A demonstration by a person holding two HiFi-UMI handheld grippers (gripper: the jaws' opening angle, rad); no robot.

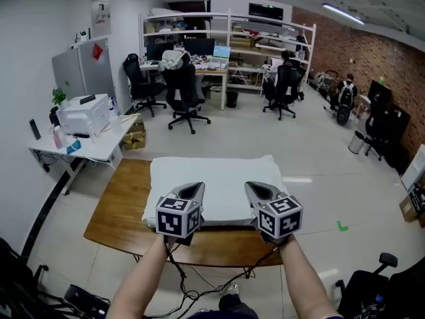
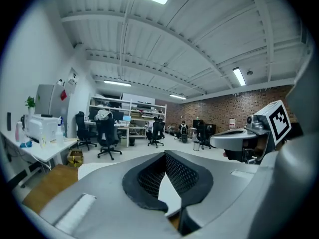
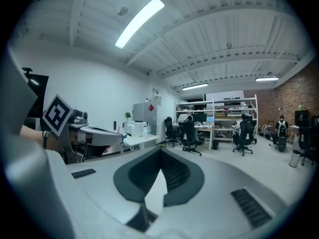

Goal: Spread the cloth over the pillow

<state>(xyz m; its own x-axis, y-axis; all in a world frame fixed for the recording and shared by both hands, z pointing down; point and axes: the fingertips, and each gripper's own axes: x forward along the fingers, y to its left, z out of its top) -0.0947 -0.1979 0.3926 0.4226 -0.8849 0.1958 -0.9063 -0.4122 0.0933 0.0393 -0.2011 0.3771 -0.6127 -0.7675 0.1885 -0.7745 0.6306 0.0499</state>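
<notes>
A white cloth (image 1: 212,178) lies flat over the pillow on the brown wooden table (image 1: 123,208). Cloth and pillow are both white, and I cannot tell one from the other. My left gripper (image 1: 194,190) and right gripper (image 1: 254,190) are side by side at the cloth's near edge, level and pointing away from me. Both are shut, tips touching. In the left gripper view the white cloth (image 2: 167,190) shows through the gap under the tips. The right gripper view shows the cloth (image 3: 153,185) the same way. No fold is visibly pinched.
A white side table with a printer (image 1: 83,115) stands at the far left. Office chairs (image 1: 182,92) and desks with shelves (image 1: 226,38) fill the back of the room. Cables trail on the floor below the table's near edge (image 1: 199,284).
</notes>
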